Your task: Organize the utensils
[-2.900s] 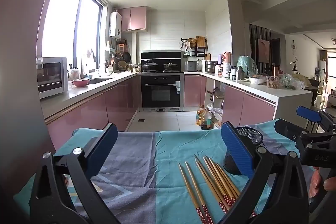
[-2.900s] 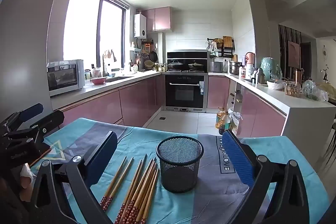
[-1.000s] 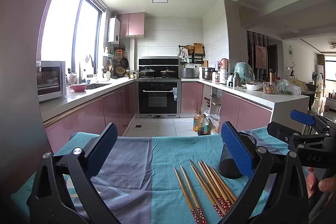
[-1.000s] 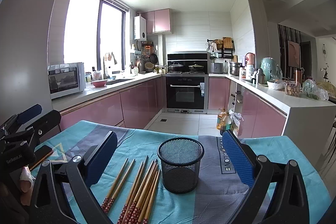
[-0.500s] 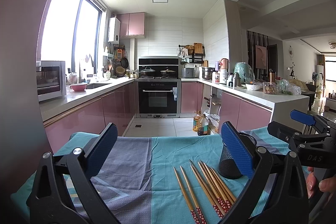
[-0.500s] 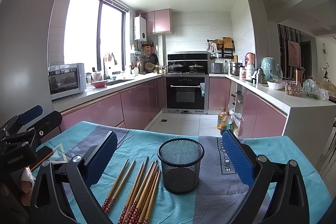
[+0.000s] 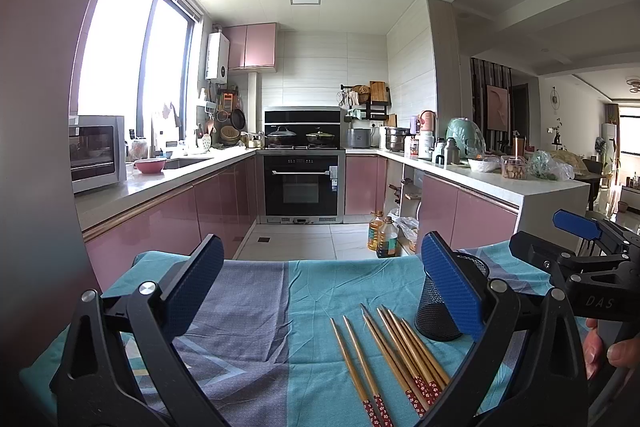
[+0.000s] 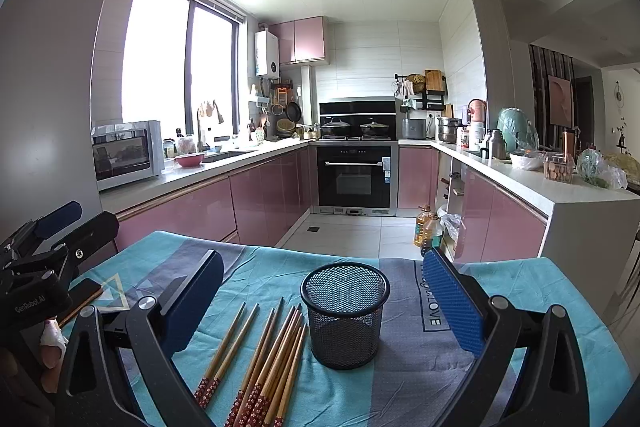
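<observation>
Nearest the lenses: both tools hovered low over the desk (image 8: 500,291), which was draped in a teal-and-grey cloth (image 7: 256,291).

Left hand-held gripper (image 7: 318,289): blue pads spread wide apart, nothing between them. Below it only bare cloth; the chopsticks lay to its right.

Right hand-held gripper (image 8: 324,301): pads likewise wide apart, empty. The mesh cup sat in the gap between its fingers, touched by neither.

A hand (image 7: 608,351) gripped the right tool's handle at the edge of the left view; in the right view fingers of the other hand (image 8: 50,347) showed on the left tool.

Chopsticks (image 8: 264,359): wooden, red patterned ends toward the cameras, lying flat on the cloth in a loose fan. Two lay slightly apart on the left, the rest bunched close against the cup's left side.

Black mesh cup (image 8: 345,315): upright, just right of the chopsticks; its inside could not be seen.

Beyond the desk: tiled floor, oil bottles (image 7: 384,235) by the right counter, pink cabinets (image 8: 264,199), a microwave (image 8: 126,153) at left, the oven (image 7: 301,185) at the far wall with two pots above.
</observation>
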`<state>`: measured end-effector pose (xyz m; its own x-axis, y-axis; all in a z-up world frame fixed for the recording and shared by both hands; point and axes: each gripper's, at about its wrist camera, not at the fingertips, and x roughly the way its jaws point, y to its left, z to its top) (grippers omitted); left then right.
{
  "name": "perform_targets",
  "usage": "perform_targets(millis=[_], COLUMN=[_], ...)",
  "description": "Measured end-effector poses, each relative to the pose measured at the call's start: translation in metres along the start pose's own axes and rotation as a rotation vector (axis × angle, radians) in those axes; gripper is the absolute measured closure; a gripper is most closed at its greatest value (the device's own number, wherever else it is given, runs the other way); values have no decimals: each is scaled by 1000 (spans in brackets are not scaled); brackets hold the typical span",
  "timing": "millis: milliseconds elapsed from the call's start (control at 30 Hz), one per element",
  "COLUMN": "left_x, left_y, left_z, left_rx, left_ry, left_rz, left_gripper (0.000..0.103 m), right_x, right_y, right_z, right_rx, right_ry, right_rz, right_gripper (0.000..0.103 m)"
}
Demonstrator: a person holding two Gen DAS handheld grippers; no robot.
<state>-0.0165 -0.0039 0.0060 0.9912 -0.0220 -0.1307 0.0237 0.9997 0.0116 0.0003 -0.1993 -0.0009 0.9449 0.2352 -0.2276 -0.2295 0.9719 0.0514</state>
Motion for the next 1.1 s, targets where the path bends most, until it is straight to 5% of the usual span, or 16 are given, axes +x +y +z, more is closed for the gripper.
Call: perform_targets(millis=[1100], left_x=[1], left_y=[-3], left_z=[-3], left_rx=[-7], left_ry=[11], left_rz=[2], left_gripper=[6], right_x=[0], right_y=[-4], right_z=[1], right_rx=[5], right_ry=[6], right_rz=[2], right_gripper=[6])
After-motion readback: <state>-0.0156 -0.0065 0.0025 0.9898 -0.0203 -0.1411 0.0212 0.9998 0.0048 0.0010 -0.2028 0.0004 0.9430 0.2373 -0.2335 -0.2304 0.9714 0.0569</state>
